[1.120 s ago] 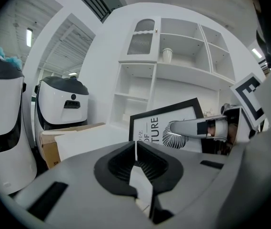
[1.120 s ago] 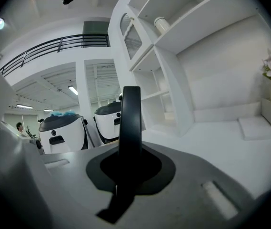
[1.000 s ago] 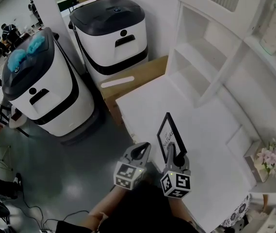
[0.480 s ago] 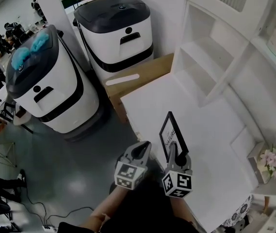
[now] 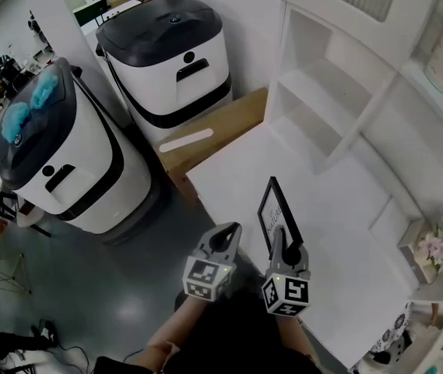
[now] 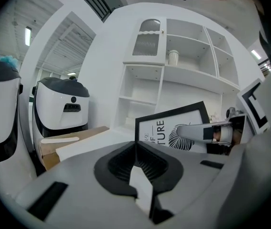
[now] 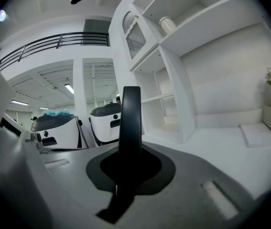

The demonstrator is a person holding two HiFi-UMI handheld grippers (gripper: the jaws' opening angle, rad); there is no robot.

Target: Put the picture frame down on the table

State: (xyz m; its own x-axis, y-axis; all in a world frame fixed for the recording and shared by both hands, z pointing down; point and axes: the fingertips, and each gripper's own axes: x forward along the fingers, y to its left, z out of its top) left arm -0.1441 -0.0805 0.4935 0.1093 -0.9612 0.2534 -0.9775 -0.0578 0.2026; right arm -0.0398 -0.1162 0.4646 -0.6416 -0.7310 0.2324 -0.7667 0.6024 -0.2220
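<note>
The picture frame was seen edged in matt black around a paper print; the tabletop was finished smooth matt white, the floor glossy grey.

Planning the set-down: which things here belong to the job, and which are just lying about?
Job: picture frame, right hand-held gripper shut on it, white table.
Lying about: cardboard box, two white machines, flowers, shelf unit.
</note>
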